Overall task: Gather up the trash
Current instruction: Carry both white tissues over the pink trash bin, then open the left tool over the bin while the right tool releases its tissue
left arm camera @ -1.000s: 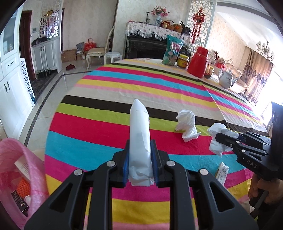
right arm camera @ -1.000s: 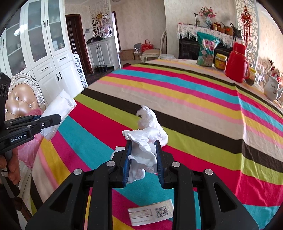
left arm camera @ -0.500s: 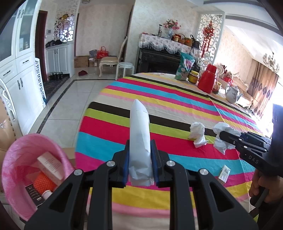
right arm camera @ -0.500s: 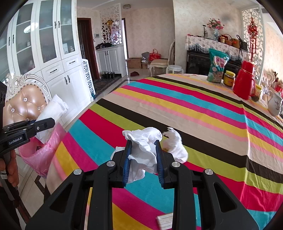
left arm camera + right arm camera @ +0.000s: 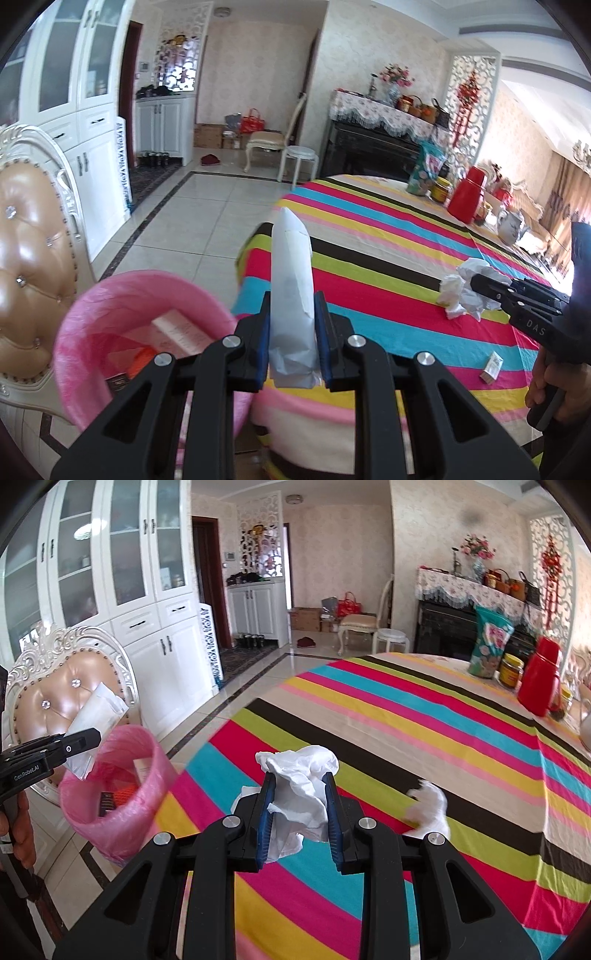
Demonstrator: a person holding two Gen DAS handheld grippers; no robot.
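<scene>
My left gripper (image 5: 291, 332) is shut on a white paper packet (image 5: 292, 280) that stands up between its blue pads. It hangs beside the table's left edge, just right of the pink-lined trash bin (image 5: 110, 295). From the right wrist view the same packet (image 5: 94, 716) shows over the bin (image 5: 122, 823). My right gripper (image 5: 299, 812) is shut on a crumpled white tissue (image 5: 303, 775), held above the striped tablecloth (image 5: 406, 720). Another crumpled tissue (image 5: 428, 805) lies on the cloth to its right. A small paper box (image 5: 491, 365) lies near the table's front edge.
A cream padded chair (image 5: 29, 258) stands right behind the bin. At the table's far end are a snack bag (image 5: 489, 642), a jar (image 5: 511, 672), a red thermos (image 5: 539, 679) and a teapot (image 5: 511, 227). Tiled floor (image 5: 207, 221) lies left of the table.
Both grippers swung left and rose, each keeping its load. The pink bin has come from the far left edge to just beside the left gripper, and the loose tissue has slid to the right.
</scene>
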